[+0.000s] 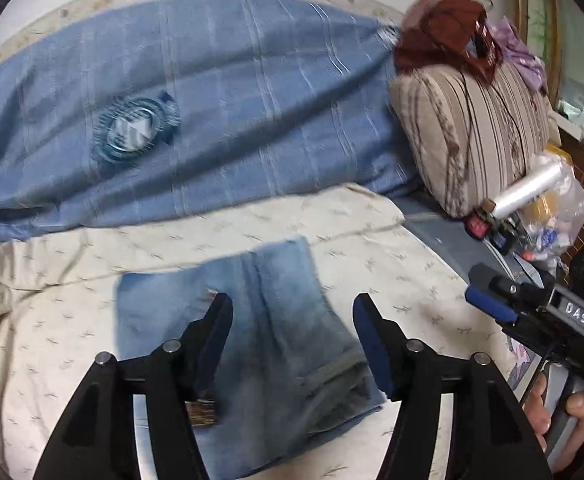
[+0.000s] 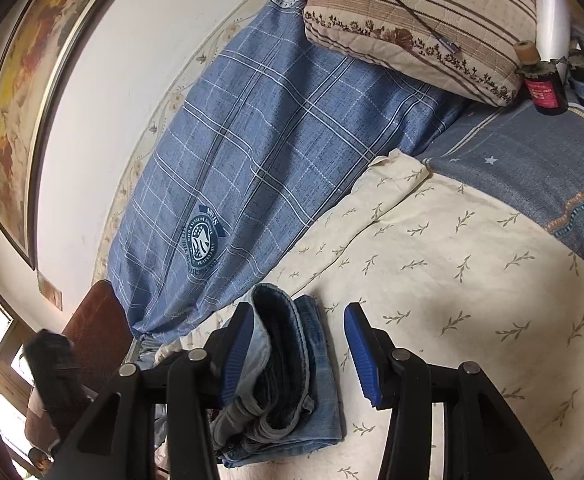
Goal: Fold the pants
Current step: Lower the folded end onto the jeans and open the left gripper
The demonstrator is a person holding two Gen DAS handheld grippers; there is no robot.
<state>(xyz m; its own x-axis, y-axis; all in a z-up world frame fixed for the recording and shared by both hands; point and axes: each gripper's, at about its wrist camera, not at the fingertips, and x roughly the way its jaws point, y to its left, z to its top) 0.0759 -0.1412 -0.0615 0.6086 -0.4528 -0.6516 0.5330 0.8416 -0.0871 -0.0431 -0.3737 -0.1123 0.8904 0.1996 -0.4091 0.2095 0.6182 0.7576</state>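
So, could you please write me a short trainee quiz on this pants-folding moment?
1. True or false: the jeans lie folded on the cream leaf-print cover.
2. Which is shut on cloth? A) left gripper B) right gripper C) neither
3. Fill in: the crest is printed on the ___ plaid quilt.

Key
1. True.
2. C: the jaws of both stand open.
3. Blue.
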